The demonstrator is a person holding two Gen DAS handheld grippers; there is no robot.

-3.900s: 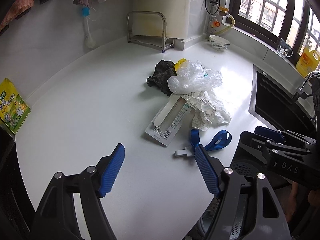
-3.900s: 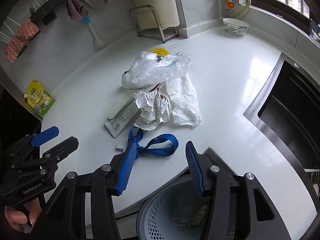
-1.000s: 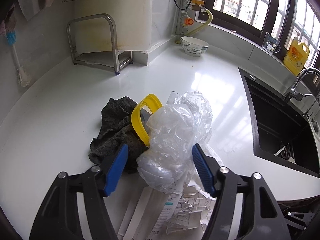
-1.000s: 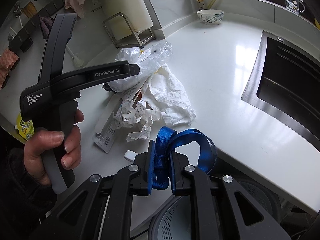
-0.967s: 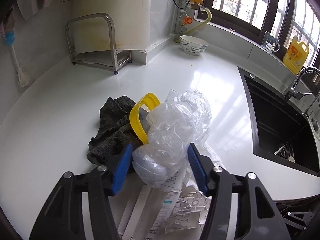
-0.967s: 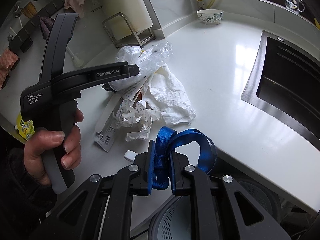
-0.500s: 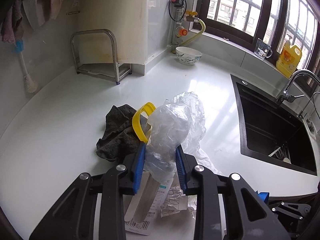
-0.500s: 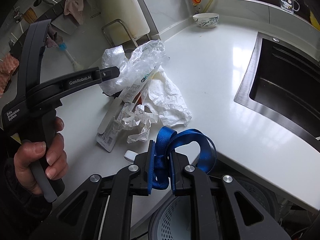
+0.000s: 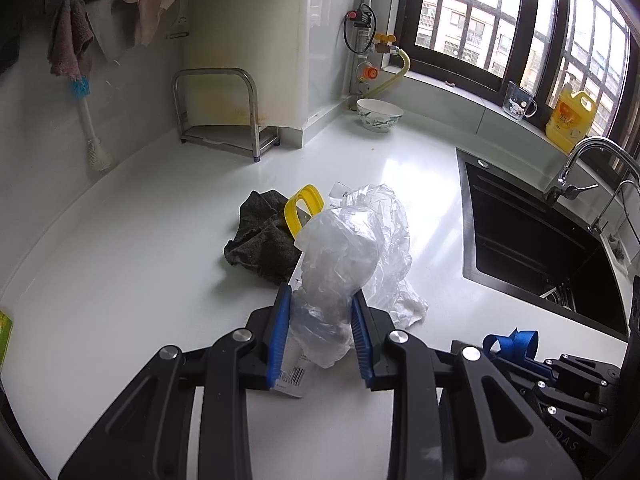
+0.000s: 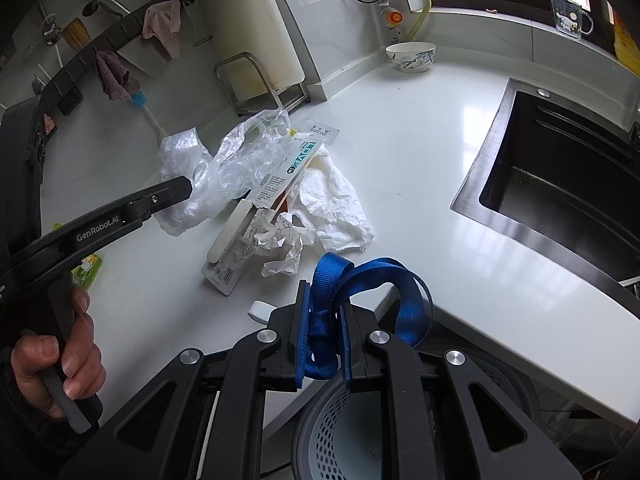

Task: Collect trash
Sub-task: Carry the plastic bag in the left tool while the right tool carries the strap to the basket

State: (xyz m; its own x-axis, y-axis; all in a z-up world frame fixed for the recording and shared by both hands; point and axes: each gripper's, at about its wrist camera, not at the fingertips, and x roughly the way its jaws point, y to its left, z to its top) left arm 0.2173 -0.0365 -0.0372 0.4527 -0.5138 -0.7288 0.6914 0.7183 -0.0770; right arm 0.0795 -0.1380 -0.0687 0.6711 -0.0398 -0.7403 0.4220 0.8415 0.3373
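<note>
My left gripper (image 9: 320, 320) is shut on a crumpled clear plastic bag (image 9: 340, 256), held a little above the white counter (image 9: 140, 260). The same bag (image 10: 224, 168) shows in the right wrist view, hanging from the left gripper's tip. My right gripper (image 10: 324, 320) is shut on a knotted blue strap (image 10: 360, 280), held above the grey trash basket (image 10: 320, 432) below the counter edge. On the counter lie a toothbrush package (image 10: 276, 184), crumpled printed paper (image 10: 276, 244) and a white plastic sheet (image 10: 336, 204).
A dark cloth (image 9: 260, 236) and a yellow ring (image 9: 300, 208) lie behind the bag. A black sink (image 9: 532, 248) with taps is at the right. A bowl (image 9: 379, 114), a metal rack (image 9: 224, 120), a yellow jug (image 9: 572, 120) and a small white piece (image 10: 260, 311) are around.
The left gripper's jaws closed on the plastic bag, then lifted it up and back from the pile. The right gripper kept its hold on the blue strap and rose slightly.
</note>
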